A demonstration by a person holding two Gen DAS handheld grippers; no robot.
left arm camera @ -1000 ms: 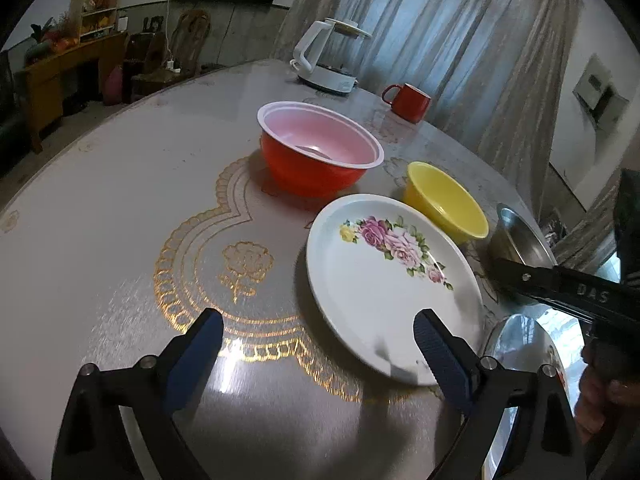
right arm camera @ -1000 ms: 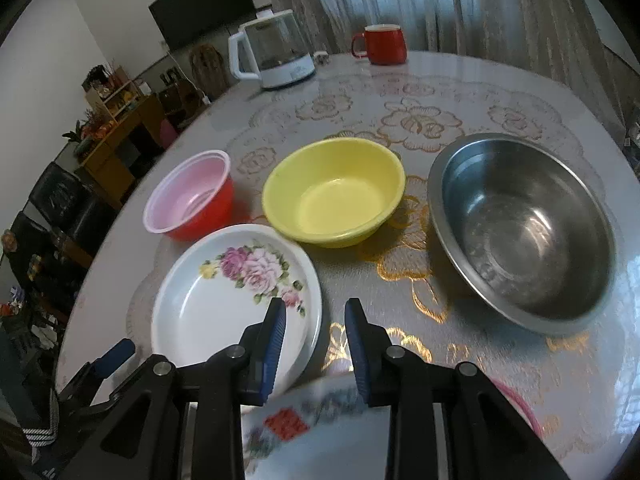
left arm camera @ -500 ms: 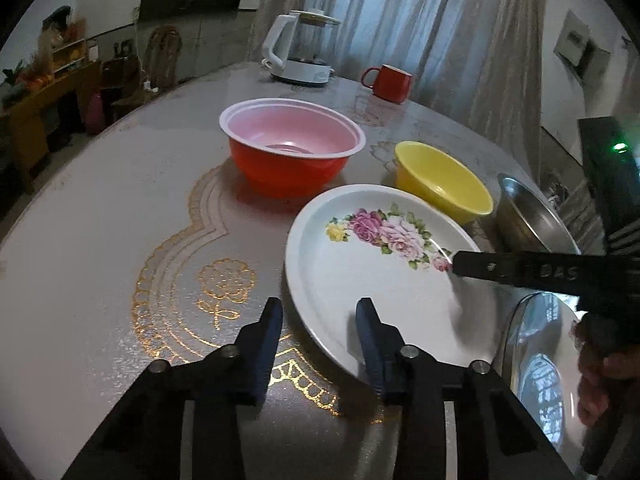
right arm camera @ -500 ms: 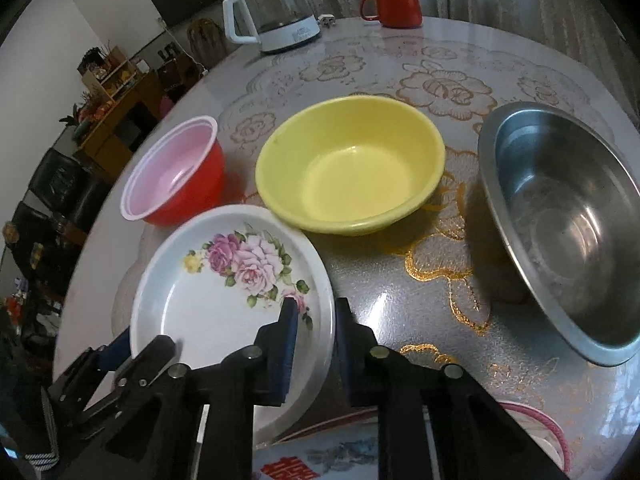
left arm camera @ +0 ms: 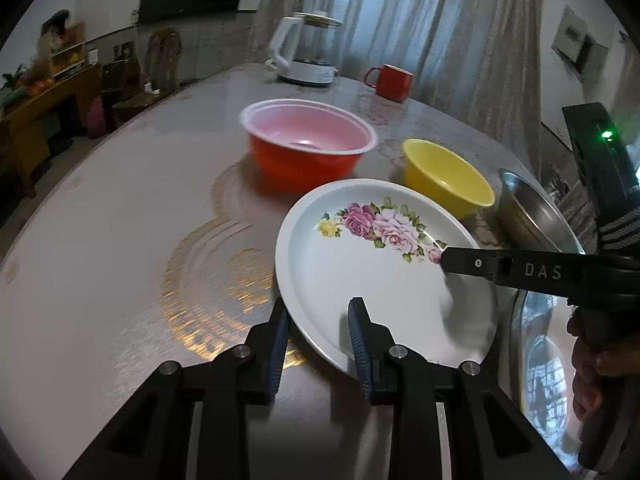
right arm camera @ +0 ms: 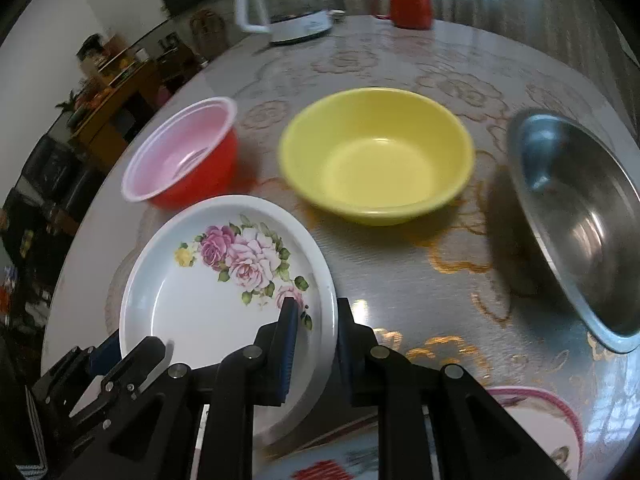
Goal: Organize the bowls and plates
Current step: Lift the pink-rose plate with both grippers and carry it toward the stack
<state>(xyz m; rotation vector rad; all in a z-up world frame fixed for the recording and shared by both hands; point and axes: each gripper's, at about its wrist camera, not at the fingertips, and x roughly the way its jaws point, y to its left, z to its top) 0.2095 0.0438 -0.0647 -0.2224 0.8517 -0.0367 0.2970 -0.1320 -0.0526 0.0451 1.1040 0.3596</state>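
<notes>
A white plate with pink roses (left arm camera: pixel 360 272) (right arm camera: pixel 208 288) is tilted, its near side lifted off the table. My left gripper (left arm camera: pixel 318 320) is shut on its near-left rim. My right gripper (right arm camera: pixel 314 320) is shut on its right rim, and its finger (left arm camera: pixel 500 266) shows in the left wrist view. Behind the plate stand a red bowl with a pink inside (left arm camera: pixel 308 144) (right arm camera: pixel 180 152), a yellow bowl (left arm camera: pixel 444 176) (right arm camera: pixel 376 152) and a steel bowl (left arm camera: pixel 532 216) (right arm camera: pixel 580 216).
Another plate with a pink rim and red print (right arm camera: pixel 532 428) lies under my right gripper near the table's front edge. A white kettle (left arm camera: pixel 304 52) and a red mug (left arm camera: pixel 390 82) stand at the far side. The round table (left arm camera: pixel 120 200) has gold patterns.
My left gripper went from wide open to closed on the plate's near rim. My right gripper moved onto the plate's right rim and closed. The plate has tilted up.
</notes>
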